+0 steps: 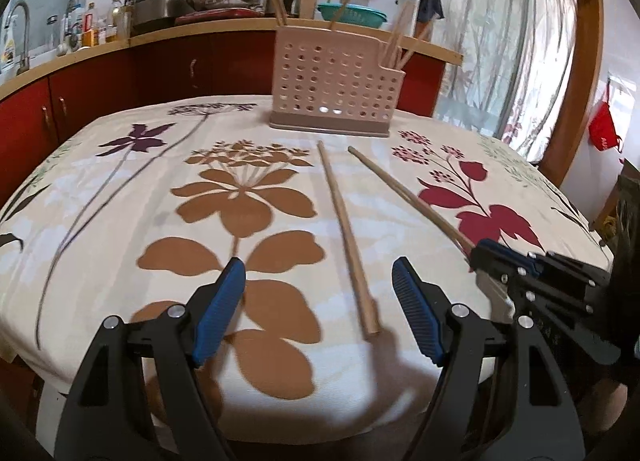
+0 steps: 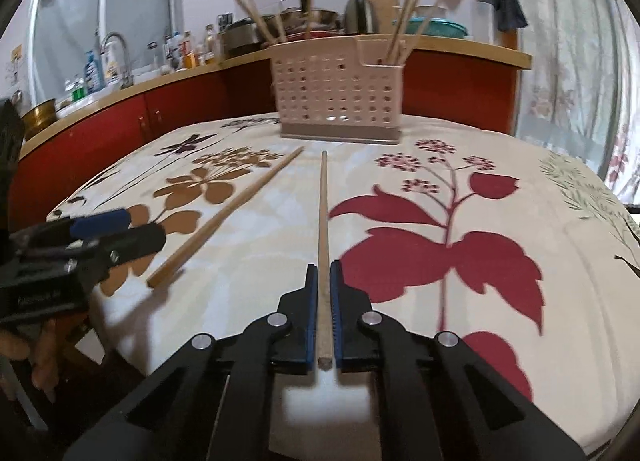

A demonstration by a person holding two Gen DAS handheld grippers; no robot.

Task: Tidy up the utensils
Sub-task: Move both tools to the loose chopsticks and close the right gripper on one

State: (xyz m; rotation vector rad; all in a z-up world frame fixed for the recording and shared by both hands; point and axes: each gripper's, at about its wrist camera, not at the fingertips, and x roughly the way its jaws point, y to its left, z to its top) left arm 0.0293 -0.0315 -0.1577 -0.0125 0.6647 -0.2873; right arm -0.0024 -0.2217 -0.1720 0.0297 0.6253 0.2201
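Two chopsticks lie on the flowered cloth of the desk (image 1: 120,189), both pointing toward the perforated utensil holder (image 1: 332,89) at the far edge, where several other chopsticks already stand upright. The right chopstick (image 2: 323,245) is gripped near its thick end by the right tongs (image 2: 323,273), whose blue pads are clenched on it from both sides; its thin tip appears to rest on the cloth short of the holder. The left chopstick (image 1: 348,237) lies free, its thick end between the spread fingers of the left tongs (image 1: 318,289), which are released and touch nothing.

Several risks are judged from here. The right chopstick is held close to one end, so the long free part may swing or twist in the pads when it is lifted, and the tip may catch on the cloth or strike the holder's wall instead of entering a compartment. The left chopstick may be pushed or rolled if the left tongs are closed off-centre. The two tongs work just beside each other, so a collision is possible.
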